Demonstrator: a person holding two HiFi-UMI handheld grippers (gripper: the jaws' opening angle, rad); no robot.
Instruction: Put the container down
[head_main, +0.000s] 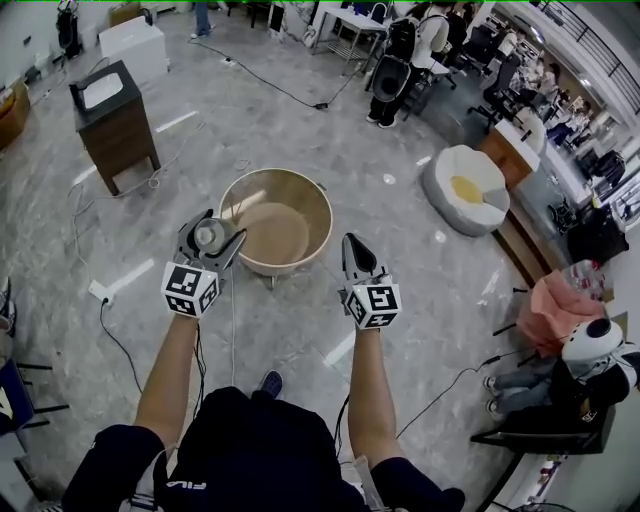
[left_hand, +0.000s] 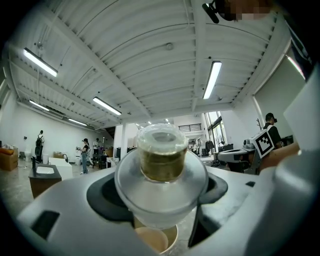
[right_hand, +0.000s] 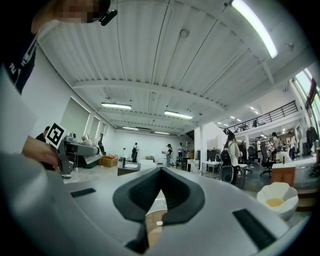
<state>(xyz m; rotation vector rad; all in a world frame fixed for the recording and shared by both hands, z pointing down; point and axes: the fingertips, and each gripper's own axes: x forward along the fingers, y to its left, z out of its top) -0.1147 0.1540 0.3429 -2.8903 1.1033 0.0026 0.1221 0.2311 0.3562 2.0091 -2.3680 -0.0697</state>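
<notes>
A small clear plastic container with a lid and brownish contents is clamped between the jaws of my left gripper, held above the floor beside a big round tan basin. In the left gripper view the container fills the middle with the left gripper shut around its wide rim, and the basin shows below. My right gripper hangs at the basin's right side, shut and empty. In the right gripper view its right gripper pads meet, with a sliver of the basin behind them.
A dark wooden cabinet stands at the far left. A white round seat with a yellow centre lies to the right. Cables and a power strip run over the floor. People and desks fill the back; a seated person is at right.
</notes>
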